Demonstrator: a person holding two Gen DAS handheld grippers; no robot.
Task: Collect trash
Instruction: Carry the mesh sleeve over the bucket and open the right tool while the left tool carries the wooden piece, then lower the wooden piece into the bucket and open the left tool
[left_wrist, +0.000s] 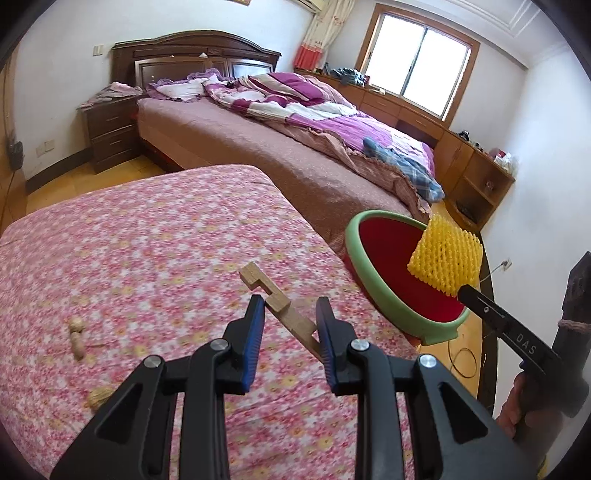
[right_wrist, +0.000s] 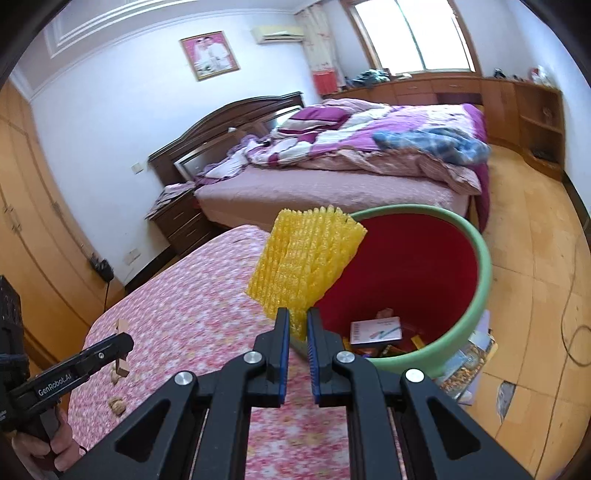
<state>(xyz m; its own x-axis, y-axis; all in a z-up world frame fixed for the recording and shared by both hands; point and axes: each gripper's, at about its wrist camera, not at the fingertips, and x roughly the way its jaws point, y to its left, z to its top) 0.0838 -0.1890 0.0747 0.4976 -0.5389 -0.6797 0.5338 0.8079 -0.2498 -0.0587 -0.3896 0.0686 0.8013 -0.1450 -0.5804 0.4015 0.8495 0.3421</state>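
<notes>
A table (left_wrist: 147, 258) with a pink flower cloth stands near a big bed (left_wrist: 258, 147). A red bin (left_wrist: 399, 280) with a green rim sits just past the table's edge, with boxes (right_wrist: 375, 332) at its bottom. The right gripper (right_wrist: 295, 328) has its jaws clamped on a yellow foam net (right_wrist: 306, 262), held up over the bin's rim. The left gripper (left_wrist: 290, 314) has its jaws apart around a wood block (left_wrist: 275, 295). Nuts (left_wrist: 77, 338) lie on the cloth.
</notes>
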